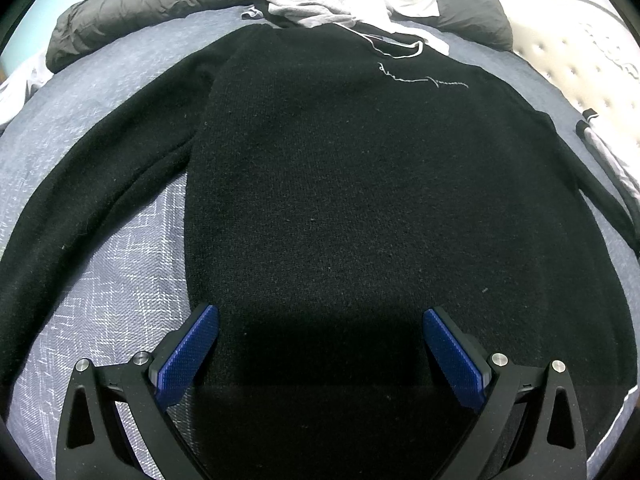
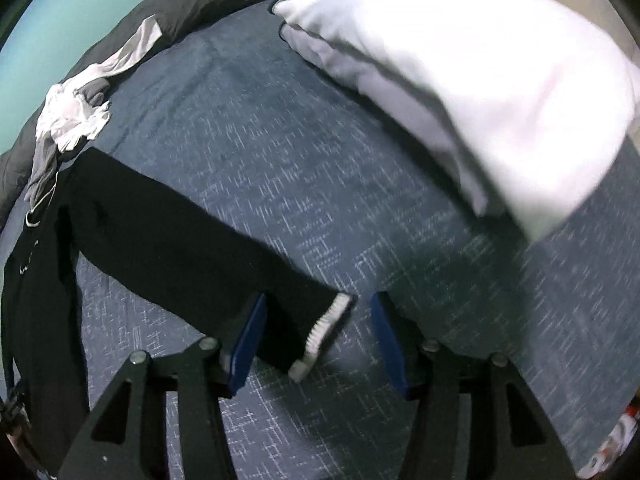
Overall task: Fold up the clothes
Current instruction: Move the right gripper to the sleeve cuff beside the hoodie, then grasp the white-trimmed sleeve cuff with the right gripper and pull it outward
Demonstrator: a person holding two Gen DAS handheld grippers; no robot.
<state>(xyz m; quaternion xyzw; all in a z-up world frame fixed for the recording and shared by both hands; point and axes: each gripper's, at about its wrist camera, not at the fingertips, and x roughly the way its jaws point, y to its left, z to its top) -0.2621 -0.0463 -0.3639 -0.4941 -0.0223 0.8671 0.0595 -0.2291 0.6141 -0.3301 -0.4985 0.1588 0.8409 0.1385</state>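
A black sweater (image 1: 340, 200) lies flat on the bed (image 1: 120, 288), which has a blue patterned cover, with its body spread out and its neck toward the far edge. The left claw (image 1: 320, 320) is spread wide above the lower hem and holds nothing. The right claw (image 2: 316, 320) is also spread, and the white-edged sleeve cuff (image 2: 320, 332) lies between its fingers. A white pillow (image 2: 480, 80) rests near the far right corner, and light crumpled clothes (image 1: 340, 4) lie beyond the collar.
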